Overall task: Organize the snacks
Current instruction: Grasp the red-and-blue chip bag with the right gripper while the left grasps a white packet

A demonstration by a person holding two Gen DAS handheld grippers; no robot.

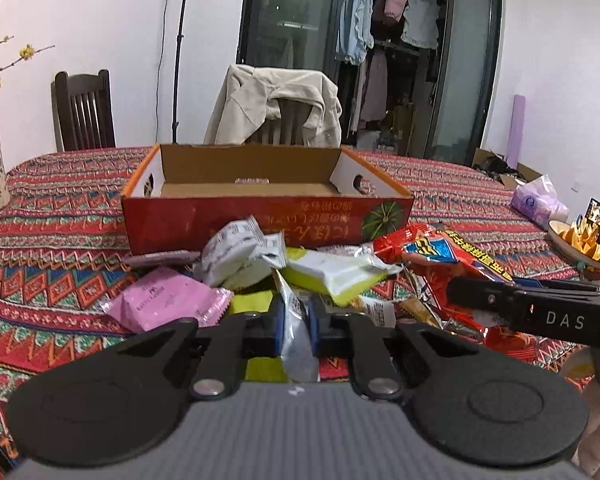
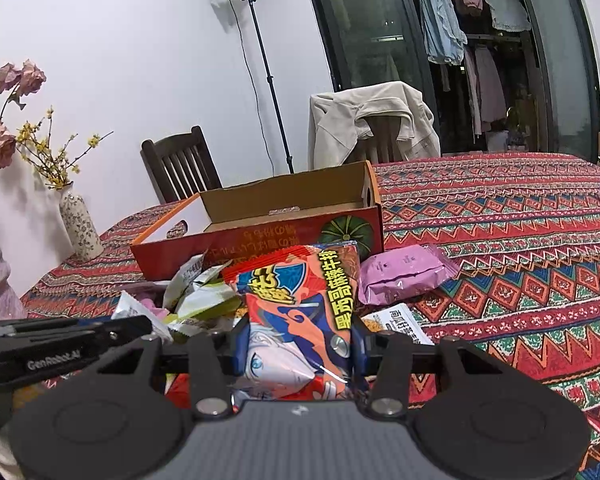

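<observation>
An open red cardboard box [image 1: 260, 216] with a pumpkin print stands on the patterned tablecloth; it also shows in the right wrist view [image 2: 260, 236]. A pile of snack packets [image 1: 328, 268] lies in front of it. My left gripper [image 1: 296, 320] is shut on a thin white and silver packet [image 1: 298, 344]. My right gripper [image 2: 300, 344] is shut on a large red chip bag [image 2: 300, 304], held upright. The right gripper's arm [image 1: 540, 316] shows at the right of the left wrist view. A pink packet [image 1: 168, 300] lies left of the pile; another pink packet [image 2: 404, 276] lies right of the red bag.
A floral vase [image 2: 80, 224] with flowers stands at the table's left edge. A chair draped with a beige jacket [image 1: 276, 104] stands behind the box. A tissue pack [image 1: 540, 200] and a bowl [image 1: 580, 244] sit at the right.
</observation>
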